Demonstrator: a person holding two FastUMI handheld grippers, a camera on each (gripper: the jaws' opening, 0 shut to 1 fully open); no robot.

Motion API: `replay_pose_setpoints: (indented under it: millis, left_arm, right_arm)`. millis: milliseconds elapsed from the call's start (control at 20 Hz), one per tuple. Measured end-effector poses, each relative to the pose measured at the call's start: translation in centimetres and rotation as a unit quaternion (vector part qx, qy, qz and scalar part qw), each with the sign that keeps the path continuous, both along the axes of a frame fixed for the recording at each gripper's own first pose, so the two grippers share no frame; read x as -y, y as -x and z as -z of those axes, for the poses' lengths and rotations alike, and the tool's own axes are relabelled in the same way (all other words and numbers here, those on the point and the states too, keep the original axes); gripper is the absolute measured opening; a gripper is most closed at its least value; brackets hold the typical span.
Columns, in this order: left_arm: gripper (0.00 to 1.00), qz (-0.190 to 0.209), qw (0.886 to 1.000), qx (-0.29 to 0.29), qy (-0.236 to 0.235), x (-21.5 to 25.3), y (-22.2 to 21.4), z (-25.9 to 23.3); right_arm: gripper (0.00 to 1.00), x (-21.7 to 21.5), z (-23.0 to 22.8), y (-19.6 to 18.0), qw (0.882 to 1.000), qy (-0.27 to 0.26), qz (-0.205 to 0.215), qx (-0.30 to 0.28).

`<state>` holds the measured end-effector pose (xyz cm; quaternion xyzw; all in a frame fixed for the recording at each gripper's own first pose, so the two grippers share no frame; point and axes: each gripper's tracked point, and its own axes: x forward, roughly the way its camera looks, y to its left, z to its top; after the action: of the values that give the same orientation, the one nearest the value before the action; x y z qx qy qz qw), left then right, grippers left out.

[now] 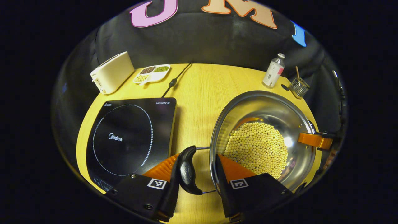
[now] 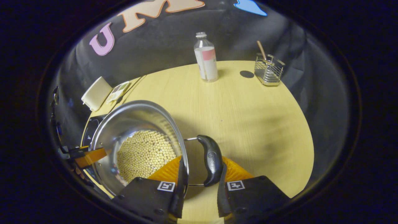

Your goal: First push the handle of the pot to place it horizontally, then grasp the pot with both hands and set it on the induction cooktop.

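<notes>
We hold both claws wide, the left claw [image 1: 197,174] and right claw [image 2: 199,180] each straddling a handle [image 1: 187,170] of the pot [image 1: 264,105] on the counter [image 1: 202,90].

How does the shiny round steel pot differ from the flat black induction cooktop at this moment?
The steel pot is round, deep and shiny; the black induction cooktop is flat, squarish and dark. The pot holds yellow beans; the cooktop's surface carries nothing. The pot has black side handles; the cooktop has none. They share the yellow wooden table, the pot beside the cooktop, not on it.
</notes>
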<state>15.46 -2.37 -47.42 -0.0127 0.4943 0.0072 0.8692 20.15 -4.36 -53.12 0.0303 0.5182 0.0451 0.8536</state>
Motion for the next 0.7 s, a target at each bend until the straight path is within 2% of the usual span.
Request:
replay_pose_setpoints:
  millis: [150,200,250,300,350,400,450,700]
  left_arm:
    - [0.6,0.001,1.0,0.013,0.001,-0.6,0.5,-2.2]
    - [0.59,0.001,1.0,0.019,0.001,-1.0,0.8,-3.0]
    - [0.59,0.001,1.0,0.024,0.001,-1.4,1.0,-3.7]
    - [0.59,0.002,1.0,0.027,0.0,-2.1,1.2,-4.3]
    - [0.59,0.004,1.0,0.03,-0.003,-2.9,1.2,-4.6]
    - [0.59,0.004,0.999,0.033,-0.005,-3.8,1.3,-5.1]
    - [0.59,0.002,0.999,0.033,-0.006,-4.7,1.7,-5.4]
    - [0.59,0.008,0.999,0.045,-0.008,-9.8,1.5,-6.7]
  right_arm:
    - [0.46,-1.0,-1.8,0.3,1.0,-0.007,0.0,0.011]
    - [0.41,-1.6,-2.4,0.5,1.0,-0.009,-0.001,0.016]
    - [0.46,-2.3,-2.9,0.6,1.0,-0.012,-0.002,0.02]
    - [0.41,-3.0,-3.3,0.9,1.0,-0.015,-0.004,0.022]
    - [0.45,-3.9,-3.6,1.0,1.0,-0.017,-0.006,0.024]
    - [0.41,-4.9,-4.0,1.4,0.999,-0.021,-0.01,0.025]
    - [0.45,-6.0,-4.2,1.6,0.999,-0.025,-0.013,0.028]
    - [0.45,-11.5,-4.8,2.4,0.999,-0.041,-0.01,0.026]
